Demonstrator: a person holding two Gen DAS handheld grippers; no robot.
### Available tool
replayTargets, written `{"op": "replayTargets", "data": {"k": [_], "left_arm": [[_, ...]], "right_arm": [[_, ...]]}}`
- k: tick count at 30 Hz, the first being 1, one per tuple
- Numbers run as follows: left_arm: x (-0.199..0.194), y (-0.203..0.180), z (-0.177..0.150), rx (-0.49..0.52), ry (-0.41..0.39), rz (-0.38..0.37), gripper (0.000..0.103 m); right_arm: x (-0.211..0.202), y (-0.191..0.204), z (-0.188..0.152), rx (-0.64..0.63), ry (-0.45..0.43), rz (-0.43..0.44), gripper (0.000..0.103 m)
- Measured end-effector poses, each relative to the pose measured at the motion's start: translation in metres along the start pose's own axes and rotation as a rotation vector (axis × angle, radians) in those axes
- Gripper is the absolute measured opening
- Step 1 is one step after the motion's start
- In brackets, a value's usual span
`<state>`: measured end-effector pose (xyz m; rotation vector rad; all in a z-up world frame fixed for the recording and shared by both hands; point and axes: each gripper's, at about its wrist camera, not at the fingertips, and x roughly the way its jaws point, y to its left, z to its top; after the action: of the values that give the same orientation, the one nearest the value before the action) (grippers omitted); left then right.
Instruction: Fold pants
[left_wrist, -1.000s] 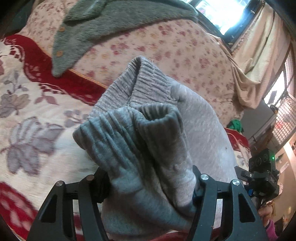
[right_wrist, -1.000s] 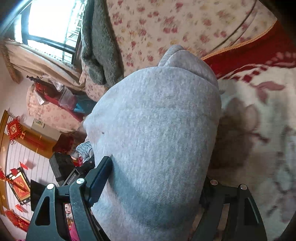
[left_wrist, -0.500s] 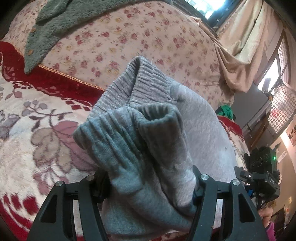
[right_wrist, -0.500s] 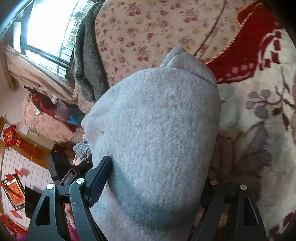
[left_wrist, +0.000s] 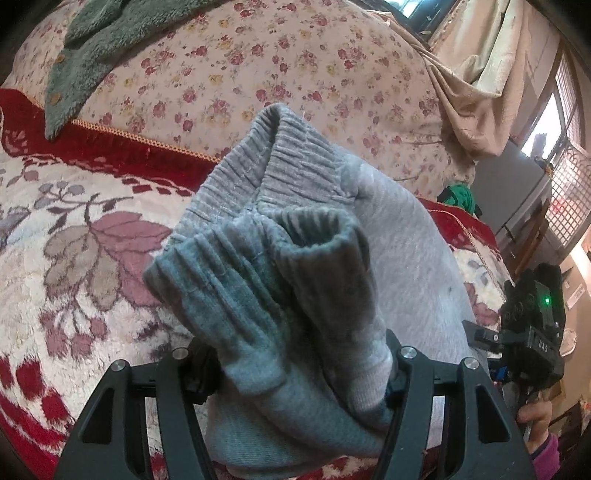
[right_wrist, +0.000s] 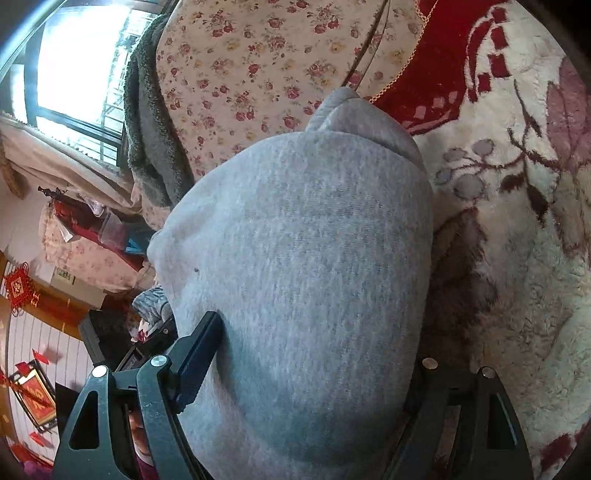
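Observation:
The grey pants hang bunched above the bed, held up between both grippers. My left gripper is shut on the end with the ribbed waistband and a rolled cuff. In the right wrist view the smooth folded bulk of the pants fills the middle. My right gripper has the fabric between its jaws. Its left finger still dents the cloth while the jaws are opening slightly. Its other finger is hidden behind the fabric.
Below lies a cream and red floral blanket. Behind it rises a rose-print quilt with a green fleece garment draped over it. Curtains and a window are at the right. A person's hand holds the right tool.
Both grippers have carried the pants sideways across the bed and slightly lower. The quilt and green garment have slid off towards the frame edge. Both grips look the same.

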<state>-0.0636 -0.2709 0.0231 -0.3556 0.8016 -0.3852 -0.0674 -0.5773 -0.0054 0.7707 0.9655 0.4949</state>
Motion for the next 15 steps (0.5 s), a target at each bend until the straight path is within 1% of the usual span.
{"op": "replayTargets", "data": {"k": [3,4,5,8,9,10,13,15], "left_arm": [[0.001,0.005,-0.004,-0.008,0.004,-0.011,0.066],[0.000,0.007,-0.006,-0.010,0.004,-0.007,0.070],[-0.001,0.008,-0.006,-0.011,0.001,-0.002,0.071],[-0.009,0.009,-0.008,0.010,-0.019,0.026,0.079],[-0.010,0.009,-0.008,0.015,-0.022,0.036,0.083],[-0.013,0.010,-0.008,0.017,-0.026,0.045,0.086],[-0.022,0.013,-0.007,0.010,-0.031,0.059,0.089],[-0.029,0.014,-0.008,0.016,-0.034,0.085,0.090]], "right_arm": [[0.001,0.000,-0.002,-0.007,-0.010,-0.043,0.094],[0.001,0.002,-0.003,-0.028,-0.015,-0.067,0.096],[0.000,0.004,-0.004,-0.046,-0.018,-0.084,0.096],[-0.005,0.011,-0.006,-0.078,-0.025,-0.140,0.097],[-0.008,0.015,-0.007,-0.091,-0.035,-0.173,0.097],[-0.010,0.017,-0.008,-0.103,-0.042,-0.197,0.097],[-0.014,0.030,-0.012,-0.152,-0.069,-0.282,0.097],[-0.018,0.038,-0.016,-0.181,-0.089,-0.330,0.097]]}}
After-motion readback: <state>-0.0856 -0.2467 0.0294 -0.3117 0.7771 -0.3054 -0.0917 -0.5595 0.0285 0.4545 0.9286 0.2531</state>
